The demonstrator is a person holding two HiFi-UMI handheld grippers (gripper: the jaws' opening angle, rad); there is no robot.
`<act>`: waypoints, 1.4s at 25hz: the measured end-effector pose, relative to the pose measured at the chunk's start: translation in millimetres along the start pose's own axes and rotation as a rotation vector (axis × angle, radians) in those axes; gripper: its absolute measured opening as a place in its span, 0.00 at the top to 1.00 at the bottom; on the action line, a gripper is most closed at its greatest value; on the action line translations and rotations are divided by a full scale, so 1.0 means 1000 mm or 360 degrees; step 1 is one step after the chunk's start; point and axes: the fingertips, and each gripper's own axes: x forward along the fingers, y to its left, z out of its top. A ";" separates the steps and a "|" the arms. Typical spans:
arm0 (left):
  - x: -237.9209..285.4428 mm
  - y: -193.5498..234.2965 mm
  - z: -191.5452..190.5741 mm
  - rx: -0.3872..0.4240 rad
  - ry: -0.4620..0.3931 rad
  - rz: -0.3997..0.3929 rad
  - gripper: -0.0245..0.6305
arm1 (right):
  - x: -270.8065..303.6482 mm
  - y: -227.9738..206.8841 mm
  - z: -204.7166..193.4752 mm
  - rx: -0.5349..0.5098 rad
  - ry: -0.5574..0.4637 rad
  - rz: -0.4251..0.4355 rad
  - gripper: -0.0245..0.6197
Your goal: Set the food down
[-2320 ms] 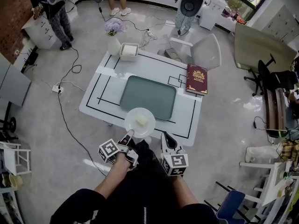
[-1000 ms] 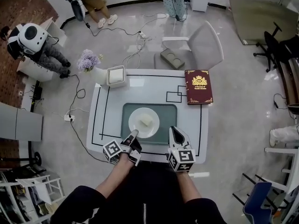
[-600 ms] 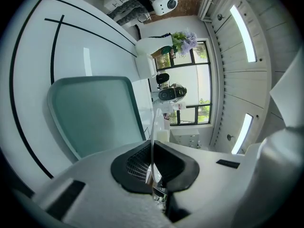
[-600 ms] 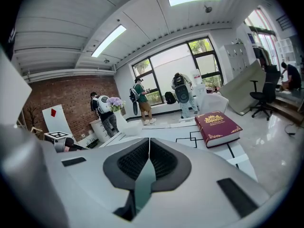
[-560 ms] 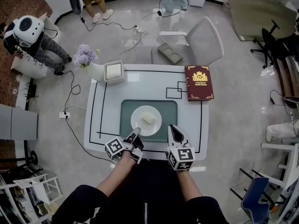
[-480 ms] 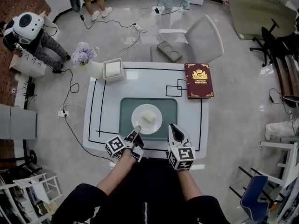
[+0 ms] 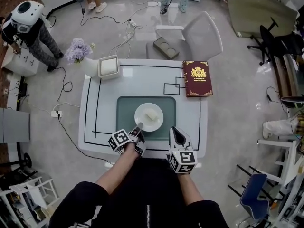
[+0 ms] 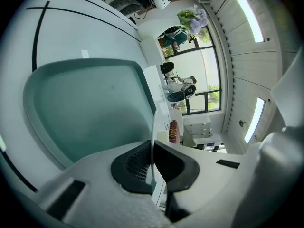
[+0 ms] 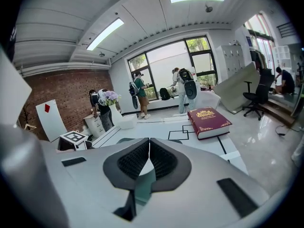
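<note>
- The left gripper [image 7: 138, 128] is clamped on the near rim of the white plate [image 7: 142, 112]. In the left gripper view the rim runs edge-on as a thin white line between the dark pads, so it's a pinch on the lip and nothing more.
- The right gripper [image 7: 175, 132] is closed with nothing in it. Its tip is by the near right corner of the tray, and it's doing no work.
- The food [image 7: 151, 115] is a small pale block roughly mid-plate, loose as far as I can see.
- The plate is over the middle of the teal tray [image 7: 124, 109]. I can't tell from any view whether the bottom is actually resting on the tray or just above it.
- Handling guess: the plate looks stiff and glazed, so it's probably slick and chippable. With a one-sided rim grip, the far side will want to droop.
- The block would likely slide if the plate tips. I'd keep it level and let go only once it sits flat.
- For a regrab, the near rim is the sensible spot, since the lip gives the pads something to bite.
- The tray looks smooth with a low raised edge and bare space around the plate, so the landing spot seems fine.
- The white table [image 7: 104, 127] has black tape lines. All of these are well apart from the plate:
  - a dark red book [image 7: 197, 78] at the far right
  - a white square container [image 7: 108, 66] at the far left corner
  - flowers [image 7: 78, 50] just off that corner
- Room: glossy grey floor with cables, a white chair [image 7: 203, 32] across the table, and people standing further back.
</note>
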 end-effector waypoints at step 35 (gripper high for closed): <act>0.020 0.005 -0.005 0.0370 0.0081 0.0170 0.92 | -0.004 -0.002 -0.007 0.0018 0.0021 0.0001 0.94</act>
